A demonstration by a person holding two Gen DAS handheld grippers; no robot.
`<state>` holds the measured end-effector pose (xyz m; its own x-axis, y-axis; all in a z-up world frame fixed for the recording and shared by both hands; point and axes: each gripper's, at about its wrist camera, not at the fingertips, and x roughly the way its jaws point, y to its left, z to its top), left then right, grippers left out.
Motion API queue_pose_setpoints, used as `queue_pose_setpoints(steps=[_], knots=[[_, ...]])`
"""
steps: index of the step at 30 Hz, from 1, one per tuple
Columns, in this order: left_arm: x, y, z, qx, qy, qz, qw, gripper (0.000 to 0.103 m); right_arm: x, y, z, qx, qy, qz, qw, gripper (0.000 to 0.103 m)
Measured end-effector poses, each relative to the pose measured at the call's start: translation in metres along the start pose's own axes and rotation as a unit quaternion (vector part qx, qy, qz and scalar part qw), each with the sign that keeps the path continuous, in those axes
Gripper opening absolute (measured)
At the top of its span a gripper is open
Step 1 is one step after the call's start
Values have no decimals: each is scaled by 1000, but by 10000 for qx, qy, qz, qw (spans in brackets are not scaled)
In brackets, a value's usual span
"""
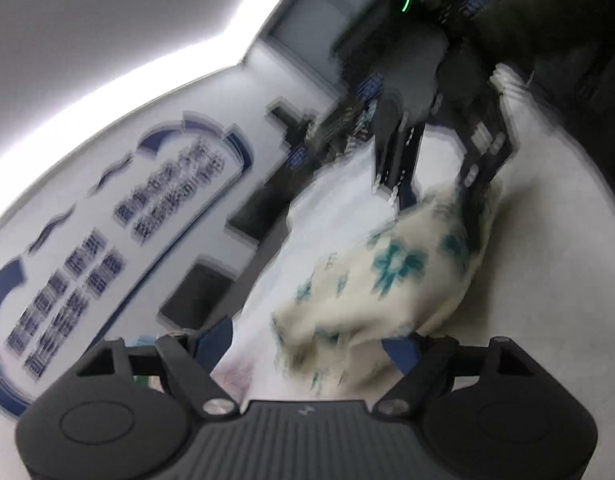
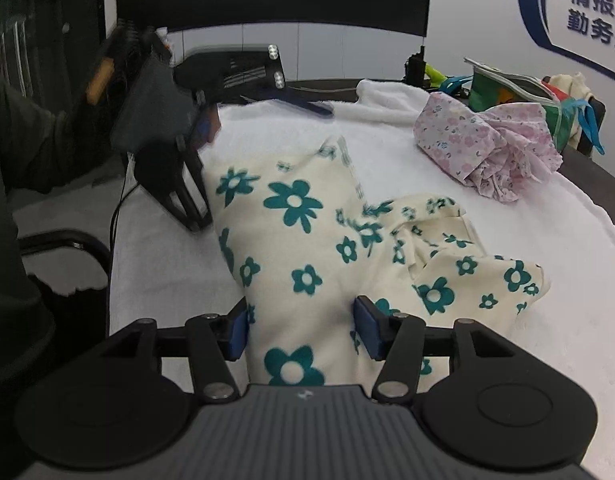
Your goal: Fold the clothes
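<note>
Cream cloth with teal flowers, the garment [image 2: 331,248], lies bunched on the white towel [image 2: 527,344] covering the table, with a pink floral bundle [image 2: 487,148] beyond it. The step looks like gathering an edge for a fold. The right gripper [image 2: 301,330] has a ridge of the garment between its 2 blue pads, apparently pinched. The left gripper [image 1: 309,344], at the garment's far-left edge, stands wide apart, gripping nothing. Next it needs cloth to close on.
</note>
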<state>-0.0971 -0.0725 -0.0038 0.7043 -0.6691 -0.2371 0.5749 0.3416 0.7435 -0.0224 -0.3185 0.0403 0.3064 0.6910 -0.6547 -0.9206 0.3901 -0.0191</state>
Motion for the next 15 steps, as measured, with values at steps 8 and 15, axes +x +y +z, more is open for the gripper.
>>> queue_pose_setpoints(steps=[8,15], knots=[[67,7,-1,270,196,-1168,9926,82,-4,-9,2,52,-11,118,9999,54],[108,68,-42,-2069,287,-2520,9449,54,-31,-3,-12,250,-506,-439,9974,88]])
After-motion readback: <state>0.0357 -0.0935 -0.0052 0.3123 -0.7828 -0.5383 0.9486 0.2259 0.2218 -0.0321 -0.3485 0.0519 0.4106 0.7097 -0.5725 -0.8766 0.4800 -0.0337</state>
